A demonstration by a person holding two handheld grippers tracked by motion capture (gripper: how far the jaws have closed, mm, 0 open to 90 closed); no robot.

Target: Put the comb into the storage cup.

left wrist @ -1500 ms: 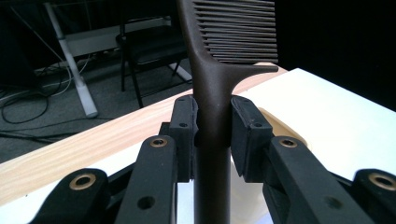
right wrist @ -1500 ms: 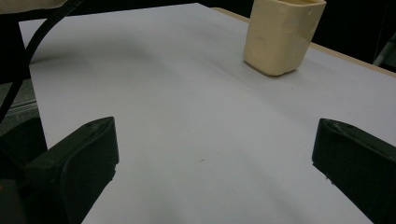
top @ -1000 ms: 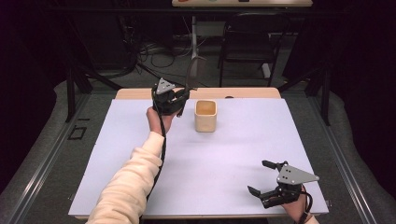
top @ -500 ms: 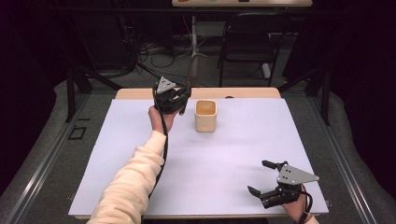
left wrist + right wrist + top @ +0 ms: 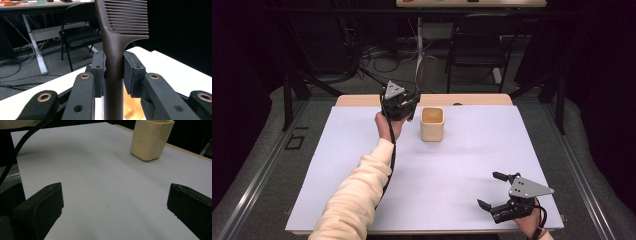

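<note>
Left gripper view shows the left hand-held gripper point(image 5: 113, 72) clamped on a dark comb's point(image 5: 117, 42) handle, its long axis upright. The cream cup point(image 5: 432, 124) stands just beside it on the tabletop point(image 5: 462, 170); the right hand-held gripper point(image 5: 493, 192), wide open and empty, is well apart.

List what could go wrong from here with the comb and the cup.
1. The left gripper pinches the comb on its narrow handle with the toothed end far above the jaws; it may pivot or slip.
2. The cup looks light and stands free beside the left gripper; a nudge while lowering the comb may tip or push it.
3. The right gripper rests open, far off near the table edge, so it likely cannot steady the cup.
</note>
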